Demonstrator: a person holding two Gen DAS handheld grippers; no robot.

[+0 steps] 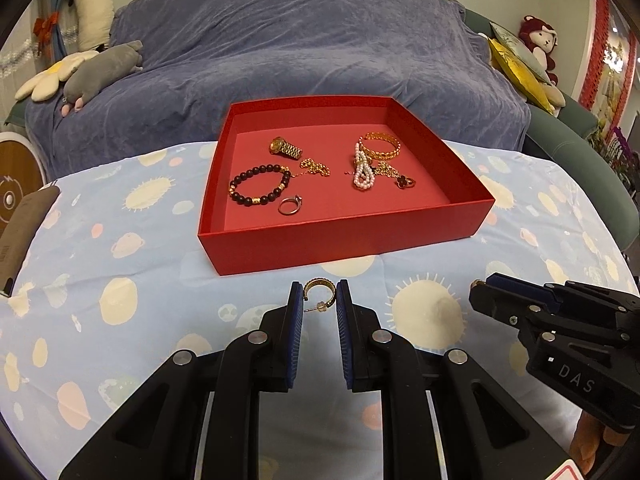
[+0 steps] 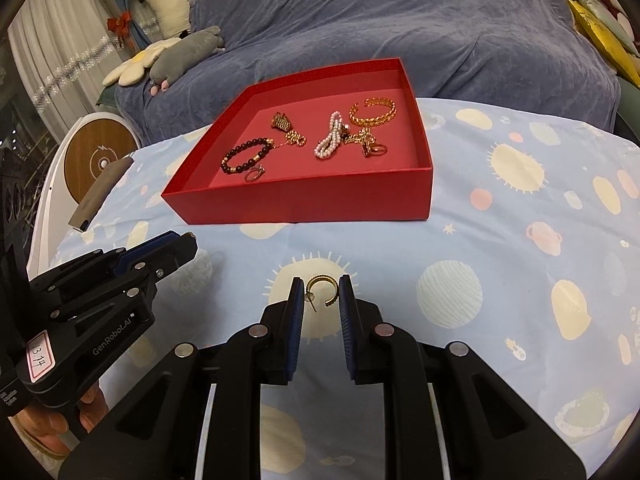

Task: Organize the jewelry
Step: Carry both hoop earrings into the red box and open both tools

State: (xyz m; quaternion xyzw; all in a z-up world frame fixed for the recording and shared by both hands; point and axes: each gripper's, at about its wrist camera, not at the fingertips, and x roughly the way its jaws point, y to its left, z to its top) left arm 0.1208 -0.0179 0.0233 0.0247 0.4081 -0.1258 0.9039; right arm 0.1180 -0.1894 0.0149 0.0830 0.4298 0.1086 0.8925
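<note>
A gold hoop earring (image 1: 317, 290) sits between my left gripper's (image 1: 319, 294) fingertips; both pads touch it, just in front of the red tray (image 1: 344, 236). A second gold hoop earring (image 2: 323, 290) sits between my right gripper's (image 2: 321, 292) fingertips the same way, over the patterned cloth. The tray (image 2: 304, 204) holds a gold watch (image 1: 285, 147), a dark bead bracelet (image 1: 258, 184), a silver ring (image 1: 289, 205), a gold bangle (image 1: 380, 145), a pearl strand (image 1: 363, 172) and gold chains. The right gripper shows at the left wrist view's right edge (image 1: 480, 286), the left gripper at the right wrist view's left (image 2: 188, 240).
A light blue cloth with planets and suns (image 1: 120, 264) covers the table. A sofa under a purple-blue throw (image 1: 304, 48) stands behind, with plush toys (image 1: 100, 72) and cushions (image 1: 516, 68). A round wood-faced device (image 2: 100, 156) and a brown block (image 2: 100, 192) sit at the table's left.
</note>
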